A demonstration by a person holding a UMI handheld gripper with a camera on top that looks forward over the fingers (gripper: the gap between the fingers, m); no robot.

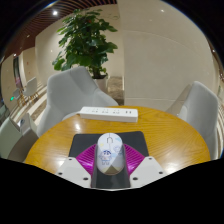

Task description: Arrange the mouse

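Observation:
A white mouse (111, 152) sits between my two fingers, over the near edge of a dark mouse pad (95, 140) on a round wooden table (55, 145). My gripper (111, 162) is shut on the mouse. The magenta pads (88, 158) press against its left and right sides. The mouse points away from me toward the table's middle. Its underside is hidden, so I cannot tell whether it rests on the pad or is lifted off it.
A white power strip (107, 111) lies across the far side of the table beyond the mouse pad. White chairs stand at the left (75, 90) and right (196, 105). A large potted plant (88, 45) stands behind the table.

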